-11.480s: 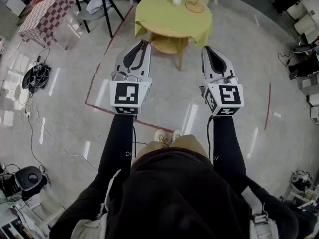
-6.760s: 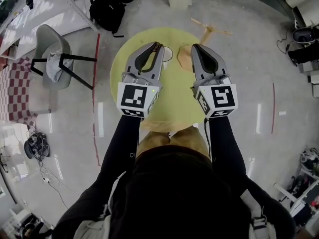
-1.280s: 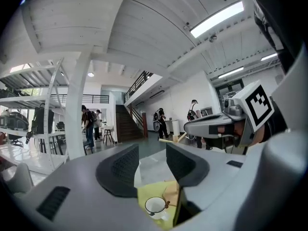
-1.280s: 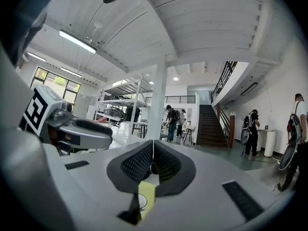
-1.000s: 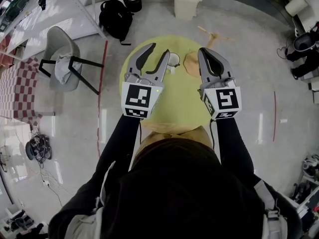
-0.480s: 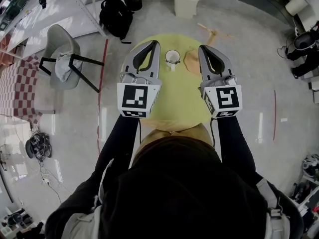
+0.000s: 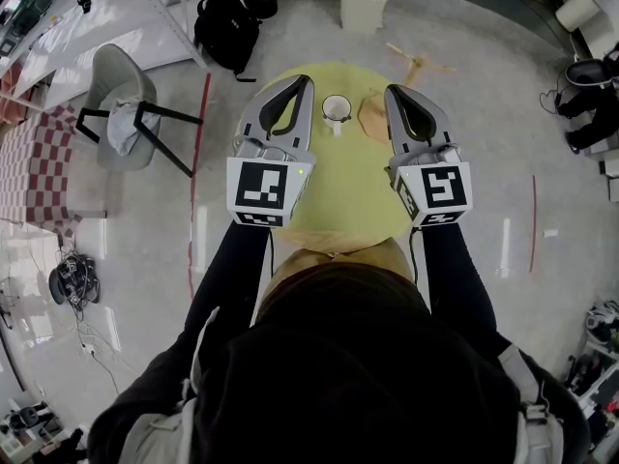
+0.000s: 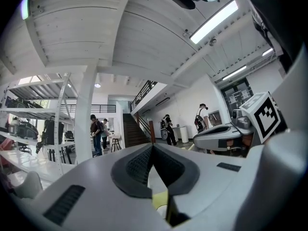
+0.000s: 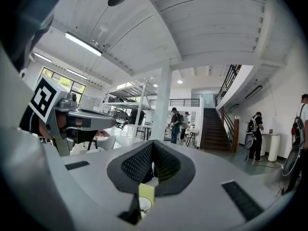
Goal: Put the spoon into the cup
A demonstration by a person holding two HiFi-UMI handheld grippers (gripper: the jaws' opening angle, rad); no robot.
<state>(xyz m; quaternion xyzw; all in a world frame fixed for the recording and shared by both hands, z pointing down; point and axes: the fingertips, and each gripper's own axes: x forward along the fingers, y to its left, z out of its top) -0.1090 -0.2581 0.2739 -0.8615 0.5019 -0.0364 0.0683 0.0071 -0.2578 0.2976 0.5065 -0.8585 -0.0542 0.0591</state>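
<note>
Both tongs are clenched on nothing here. The person's left gripper (image 7: 304,81) has its tips pressed together with only air ahead of them, and the right gripper (image 7: 392,93) is the same. Both are held level over the round table under a yellow-green cloth (image 7: 343,196).

The white cup with a short stub on its near side (image 7: 336,110) stands upright between the two grippers, closer to the left one and toward the far half of the table. The stub is probably its handle. No view shows the spoon clearly. The inside of the cup is too small to read, and the flat tan wooden-looking piece (image 7: 370,116) just right of the cup is partly under the right gripper. So the spoon could already be in the cup, or it could be lying somewhere the grippers cover. This fits either.

Either way, it makes sense to keep the grippers level and move them slowly near the cup. It looks light, and a sideways bump could tip it or slide it.

As for room, there's a wide bare stretch of cloth on the near side for moving around. The far rim curves away close behind the cup, so that side has less margin. The grey chair with a cloth on it (image 7: 121,104) and the white bin (image 7: 366,3) are well clear, down on the floor.
</note>
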